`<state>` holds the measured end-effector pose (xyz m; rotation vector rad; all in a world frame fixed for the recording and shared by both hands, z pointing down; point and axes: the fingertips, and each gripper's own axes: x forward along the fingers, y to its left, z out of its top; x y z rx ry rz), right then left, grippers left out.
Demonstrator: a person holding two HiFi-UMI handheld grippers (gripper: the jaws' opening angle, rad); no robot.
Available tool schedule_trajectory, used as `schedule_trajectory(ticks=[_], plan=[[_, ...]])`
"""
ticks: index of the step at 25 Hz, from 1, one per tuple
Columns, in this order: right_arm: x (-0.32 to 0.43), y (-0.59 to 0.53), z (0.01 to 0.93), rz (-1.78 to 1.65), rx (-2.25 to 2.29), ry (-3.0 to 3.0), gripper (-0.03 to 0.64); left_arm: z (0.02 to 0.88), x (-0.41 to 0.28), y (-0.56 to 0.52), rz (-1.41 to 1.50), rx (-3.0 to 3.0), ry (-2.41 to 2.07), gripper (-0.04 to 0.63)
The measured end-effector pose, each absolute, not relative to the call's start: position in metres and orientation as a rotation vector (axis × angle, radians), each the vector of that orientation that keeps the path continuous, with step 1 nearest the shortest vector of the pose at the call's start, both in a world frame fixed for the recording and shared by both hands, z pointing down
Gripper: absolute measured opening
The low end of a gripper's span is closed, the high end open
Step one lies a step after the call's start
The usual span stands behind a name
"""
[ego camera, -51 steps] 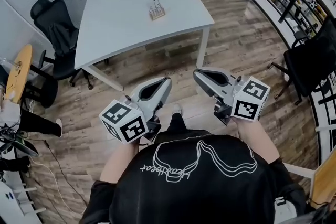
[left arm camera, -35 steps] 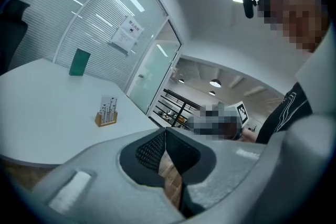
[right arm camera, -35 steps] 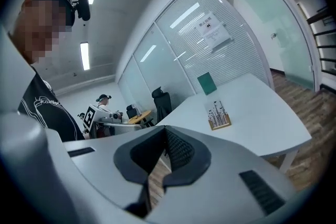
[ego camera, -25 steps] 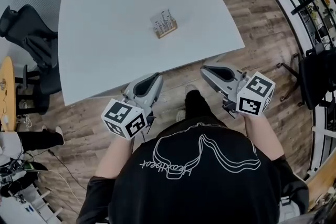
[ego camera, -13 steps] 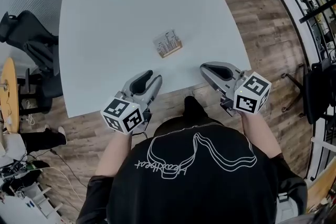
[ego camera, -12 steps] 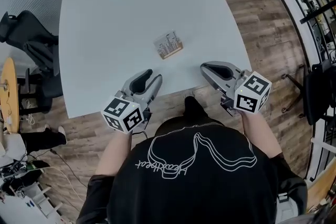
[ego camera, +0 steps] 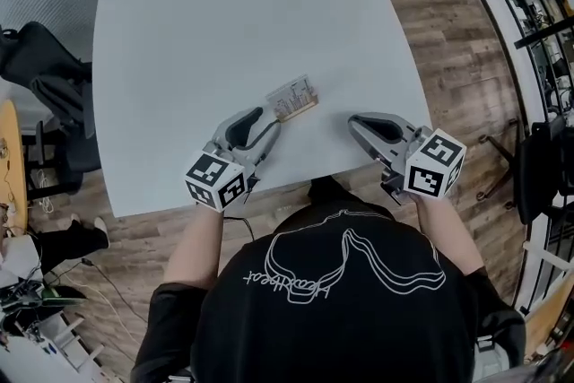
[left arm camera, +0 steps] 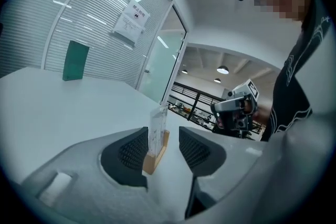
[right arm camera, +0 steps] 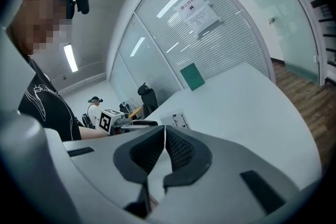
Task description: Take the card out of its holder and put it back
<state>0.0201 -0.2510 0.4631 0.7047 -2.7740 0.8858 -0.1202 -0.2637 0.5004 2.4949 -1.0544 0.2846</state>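
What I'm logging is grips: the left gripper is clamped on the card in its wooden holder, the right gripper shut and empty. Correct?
No: the left gripper isn't clamped. Its jaws are opening, and the card stands untouched in line with the gap, as the left gripper view shows. The rest stands.

Black shirt (ego camera: pixel 341 327), white print (ego camera: pixel 345 260), grey left gripper (ego camera: pixel 266 119), grey right gripper (ego camera: pixel 353 122), 2 marker cubes (ego camera: pixel 215 181) (ego camera: pixel 436 164)

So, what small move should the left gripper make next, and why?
Probably ease the left gripper a little forward, so that its pads flank the card above the wooden holder, and then close. Its jaws are opening, and the card stands upright in line between them, untouched. The right gripper is shut and empty, off to the side.
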Motion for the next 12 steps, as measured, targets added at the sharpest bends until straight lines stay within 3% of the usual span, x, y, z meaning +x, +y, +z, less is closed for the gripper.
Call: schedule_trajectory(ticks=[12], plan=[[0.022,-0.273,0.488,0.999,0.672,-2.724,0.012,0.538,-0.102,-0.3,0.422,2.57,-0.915,0.169]])
